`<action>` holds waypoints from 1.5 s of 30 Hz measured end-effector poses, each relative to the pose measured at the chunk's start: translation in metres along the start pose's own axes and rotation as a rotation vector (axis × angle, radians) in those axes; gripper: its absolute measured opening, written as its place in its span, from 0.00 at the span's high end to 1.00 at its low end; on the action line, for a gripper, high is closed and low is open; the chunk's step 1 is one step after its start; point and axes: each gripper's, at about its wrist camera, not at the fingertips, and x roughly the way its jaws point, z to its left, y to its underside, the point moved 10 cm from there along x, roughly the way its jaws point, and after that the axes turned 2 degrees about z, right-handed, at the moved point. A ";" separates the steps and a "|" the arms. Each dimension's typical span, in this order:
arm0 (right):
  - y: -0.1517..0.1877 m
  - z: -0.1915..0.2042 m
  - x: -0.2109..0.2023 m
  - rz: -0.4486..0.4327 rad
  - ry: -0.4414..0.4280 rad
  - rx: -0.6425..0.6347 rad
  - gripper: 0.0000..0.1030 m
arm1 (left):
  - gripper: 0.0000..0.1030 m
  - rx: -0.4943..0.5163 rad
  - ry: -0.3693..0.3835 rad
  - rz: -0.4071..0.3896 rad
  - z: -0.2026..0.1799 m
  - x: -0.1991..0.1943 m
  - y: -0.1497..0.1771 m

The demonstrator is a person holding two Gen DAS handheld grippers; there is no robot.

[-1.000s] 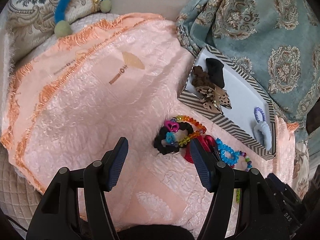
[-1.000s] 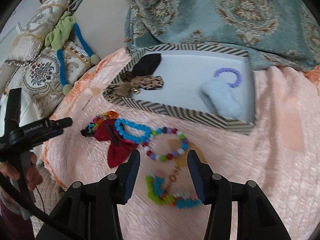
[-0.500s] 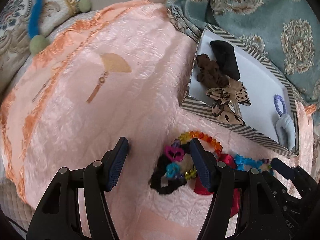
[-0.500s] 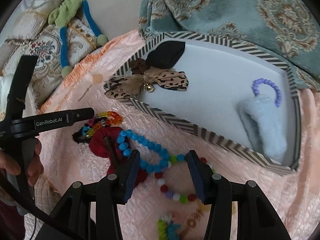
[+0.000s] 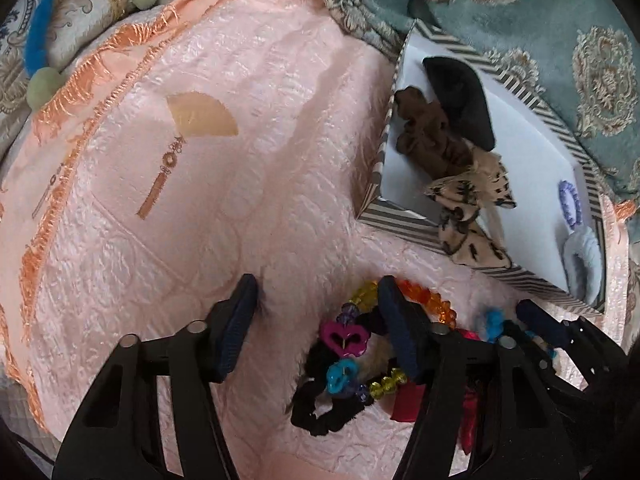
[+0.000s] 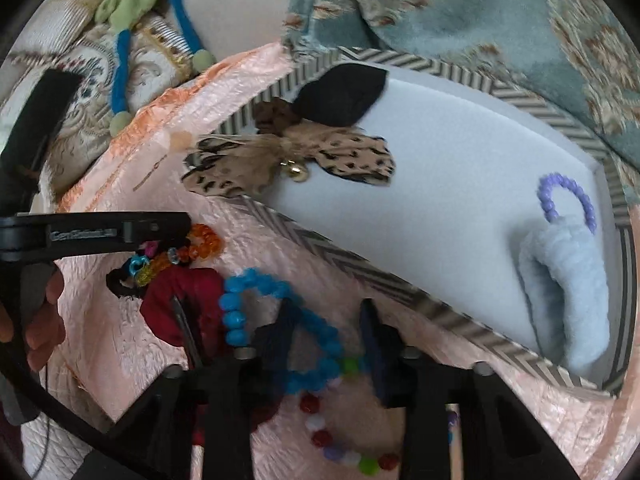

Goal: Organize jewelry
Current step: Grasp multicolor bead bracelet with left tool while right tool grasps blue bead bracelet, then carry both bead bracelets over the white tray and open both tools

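Note:
A striped-rim tray point(image 5: 404, 222) point(image 6: 372, 272) lies on a pink quilt. It holds a black scrunchie point(image 5: 464, 100), a brown scrunchie point(image 5: 428, 136), a leopard bow point(image 6: 288, 160), a purple bead ring point(image 6: 568, 200) and a pale blue scrunchie point(image 6: 568, 292). In front of it lie an orange-yellow bead bracelet with pink and blue hearts point(image 5: 348, 340), a black scrunchie point(image 5: 332, 412), a red bow point(image 6: 184, 300), a blue bead bracelet point(image 6: 244, 312) and a multicolour bead bracelet point(image 6: 344, 448). My left gripper point(image 5: 316, 328) is open over the heart bracelet. My right gripper point(image 6: 328, 336) is open astride the blue bracelet.
A teal patterned blanket point(image 5: 520, 12) lies behind the tray. A patterned cushion with blue cord and green pompoms point(image 6: 120, 60) sits at the far left. The quilt's fringed edge point(image 5: 80, 92) runs along the left. A fan print point(image 5: 200, 116) marks the quilt.
Both grippers have moved forward and down toward the loose jewelry. The left now stands over the heart bracelet, the right over the blue bracelet, with its jaws narrower.

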 end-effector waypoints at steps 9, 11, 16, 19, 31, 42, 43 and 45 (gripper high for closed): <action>-0.012 0.003 -0.038 -0.087 0.011 0.000 0.97 | 0.91 -0.035 0.034 -0.049 0.019 -0.025 -0.005; -0.013 0.002 -0.044 -0.090 -0.008 0.017 0.97 | 0.91 -0.034 0.057 -0.060 0.018 -0.036 -0.004; -0.008 0.004 -0.045 -0.069 -0.022 0.010 0.97 | 0.91 -0.009 0.087 -0.078 0.004 -0.051 -0.003; -0.004 0.003 -0.035 -0.032 -0.021 0.013 0.92 | 0.89 -0.008 0.082 -0.065 -0.006 -0.045 -0.002; -0.002 -0.005 0.001 0.002 -0.018 0.017 0.71 | 0.71 -0.022 0.013 -0.012 0.000 -0.001 -0.006; -0.011 -0.010 -0.032 -0.082 -0.041 0.065 0.92 | 0.92 -0.038 0.088 -0.046 0.001 -0.012 -0.007; -0.013 -0.010 -0.040 -0.096 -0.051 0.069 0.92 | 0.92 -0.036 0.095 -0.057 0.000 -0.019 -0.006; -0.016 -0.009 -0.057 -0.124 -0.066 0.075 0.92 | 0.92 -0.032 0.108 -0.077 -0.002 -0.034 -0.005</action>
